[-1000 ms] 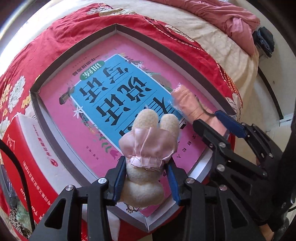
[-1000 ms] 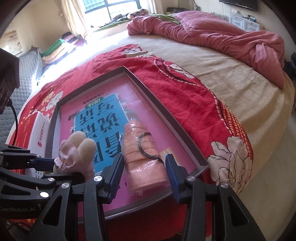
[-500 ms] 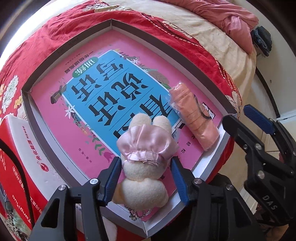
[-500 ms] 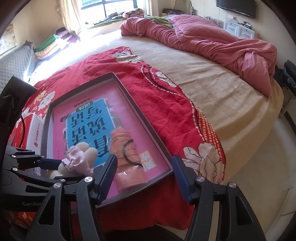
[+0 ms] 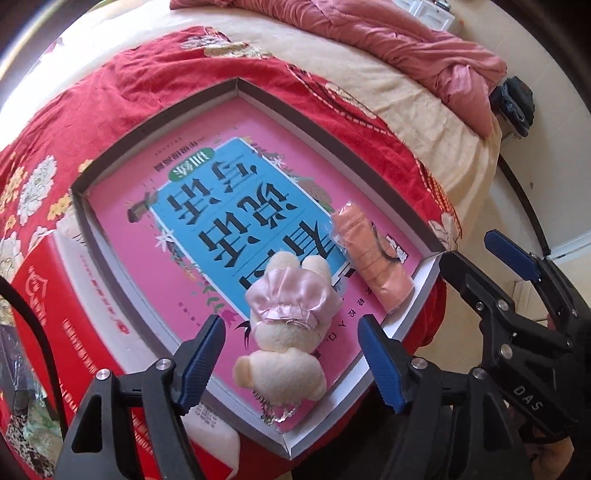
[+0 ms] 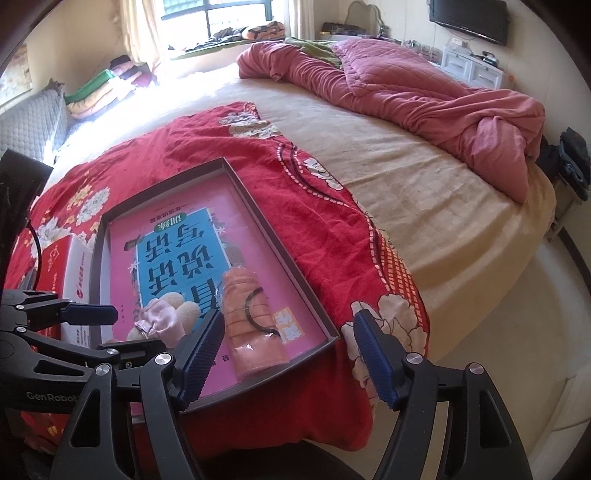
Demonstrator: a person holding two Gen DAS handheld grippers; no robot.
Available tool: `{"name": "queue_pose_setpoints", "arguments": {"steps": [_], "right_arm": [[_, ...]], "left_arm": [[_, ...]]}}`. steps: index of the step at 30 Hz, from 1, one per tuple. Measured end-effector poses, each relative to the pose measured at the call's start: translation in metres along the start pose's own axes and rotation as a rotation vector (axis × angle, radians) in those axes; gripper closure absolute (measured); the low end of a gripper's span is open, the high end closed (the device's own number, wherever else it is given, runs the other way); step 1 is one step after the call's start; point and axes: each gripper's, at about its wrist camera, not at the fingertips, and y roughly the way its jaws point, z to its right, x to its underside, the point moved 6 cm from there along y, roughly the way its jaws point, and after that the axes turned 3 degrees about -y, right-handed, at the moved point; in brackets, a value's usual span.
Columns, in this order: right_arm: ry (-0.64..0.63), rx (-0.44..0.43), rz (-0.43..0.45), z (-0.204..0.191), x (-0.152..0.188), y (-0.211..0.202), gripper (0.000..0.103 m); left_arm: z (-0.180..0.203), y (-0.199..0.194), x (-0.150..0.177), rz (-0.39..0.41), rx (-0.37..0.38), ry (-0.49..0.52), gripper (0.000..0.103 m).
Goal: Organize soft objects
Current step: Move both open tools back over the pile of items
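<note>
A wide bed [image 6: 424, 206] fills the room, its beige sheet partly covered by a red flowered blanket [image 6: 295, 206], with a crumpled pink quilt [image 6: 406, 92] at the far side. On the blanket lies a shallow grey tray [image 5: 155, 125] holding a pink and blue book [image 5: 221, 206]. A plush toy in a pink dress [image 5: 284, 325] lies on the book at the tray's near edge, and a wrapped orange cloth roll [image 5: 369, 258] lies just to its right, apart from it. A red and white box [image 5: 48, 314] sits left of the tray.

The left gripper [image 5: 291, 354] hangs over the toy, jaws opening, pads clear of its sides. The right gripper [image 6: 288, 354] hangs above the roll, jaws opening, touching nothing.

Only the right wrist view shows the window [image 6: 214, 18], folded bedding [image 6: 107, 88] beneath it, a wall television [image 6: 469, 18] and white drawers [image 6: 472, 62]. Only the left wrist view shows the whole toy and the box's printed face.
</note>
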Motion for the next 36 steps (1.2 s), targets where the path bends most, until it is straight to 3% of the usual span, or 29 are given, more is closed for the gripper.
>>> {"name": "queue_pose_setpoints", "arguments": {"steps": [6,12,17,27,36], "right_arm": [[0.022,-0.008,0.026,-0.002,-0.005,-0.009,0.029],[0.026,-0.072,0.058,-0.021,-0.013,-0.026,0.027],[-0.001,-0.129,0.082,-0.049,-0.022,-0.043,0.027],[-0.084,-0.215,0.125,-0.106,-0.03,-0.077,0.027],[-0.24,-0.302,0.133,-0.177,-0.02,-0.096,0.027]], "left_arm": [[-0.007,-0.028,0.001,0.089,-0.024,-0.029,0.026],[-0.022,-0.062,0.026,0.165,-0.05,-0.073,0.025],[-0.046,-0.087,0.051,0.204,-0.045,-0.136,0.025],[-0.107,-0.126,0.088,0.262,-0.104,-0.241,0.025],[-0.166,-0.16,0.13,0.307,-0.13,-0.361,0.025]]}}
